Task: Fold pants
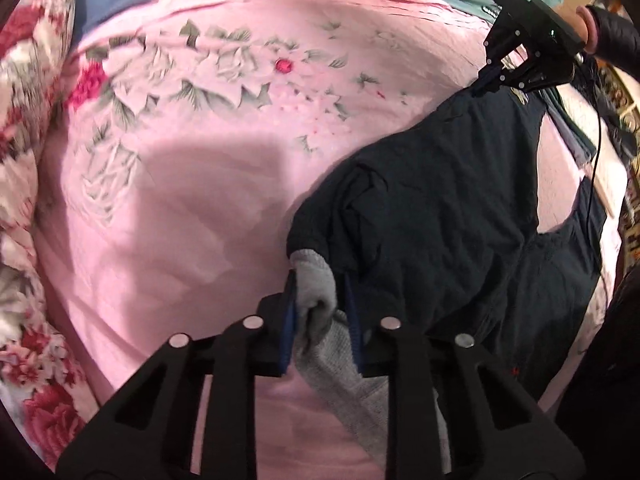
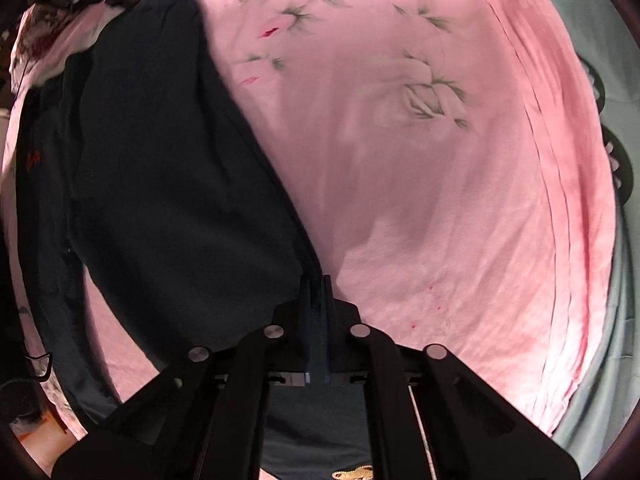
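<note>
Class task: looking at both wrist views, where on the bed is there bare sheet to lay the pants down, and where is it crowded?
Bare pink sheet lies between the flowered quilt and the dark pants. In the right wrist view, bare sheet also runs from the pants' edge to the teal cloth. It is crowded where both tongs grip the pants.

Pink floral bedspread [image 1: 208, 184], floral pillow [image 1: 32, 60] beside it, teal sheet [image 2: 600, 352] beyond.

Dark navy pants [image 1: 460, 184] with grey cuff [image 1: 316, 280], pink floral-print sheet [image 1: 200, 184]

The pants [image 1: 460, 184] lie on the bedspread [image 1: 200, 180], a pillow [image 1: 24, 92] apparently at its left edge.
</note>
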The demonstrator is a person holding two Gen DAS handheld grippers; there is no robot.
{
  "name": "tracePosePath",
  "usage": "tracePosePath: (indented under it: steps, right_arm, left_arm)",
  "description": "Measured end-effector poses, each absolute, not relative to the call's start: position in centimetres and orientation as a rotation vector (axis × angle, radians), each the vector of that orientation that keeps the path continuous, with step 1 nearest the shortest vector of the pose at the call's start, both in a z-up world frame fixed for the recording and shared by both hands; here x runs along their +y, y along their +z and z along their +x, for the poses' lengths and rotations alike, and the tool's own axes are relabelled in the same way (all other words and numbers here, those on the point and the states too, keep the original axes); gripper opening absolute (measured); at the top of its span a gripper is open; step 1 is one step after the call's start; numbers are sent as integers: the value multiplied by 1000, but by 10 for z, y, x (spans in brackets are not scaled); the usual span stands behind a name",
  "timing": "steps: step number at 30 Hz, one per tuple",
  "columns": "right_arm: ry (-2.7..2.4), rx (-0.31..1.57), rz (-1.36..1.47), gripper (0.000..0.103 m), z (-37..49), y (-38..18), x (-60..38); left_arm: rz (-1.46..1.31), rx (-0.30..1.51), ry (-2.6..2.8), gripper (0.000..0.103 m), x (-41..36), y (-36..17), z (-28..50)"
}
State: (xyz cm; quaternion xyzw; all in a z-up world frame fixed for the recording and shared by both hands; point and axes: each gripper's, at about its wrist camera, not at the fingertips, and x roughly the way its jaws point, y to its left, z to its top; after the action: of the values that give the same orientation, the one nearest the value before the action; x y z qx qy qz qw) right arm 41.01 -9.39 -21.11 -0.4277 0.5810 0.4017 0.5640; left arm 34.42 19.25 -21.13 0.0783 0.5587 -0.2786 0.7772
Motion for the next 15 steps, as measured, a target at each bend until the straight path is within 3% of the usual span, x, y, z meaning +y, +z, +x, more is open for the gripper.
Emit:
tracePosePath:
  steps: [7,15]
  right_arm:
    - [935,1333,-911,4,383,-160,-106]
    - [1004,1288,-873,3,282,-113,-113]
  left_arm:
    - [142,1151,-601,16,201,-184,331]
    - [193,1084,-602,13,200,-138,283]
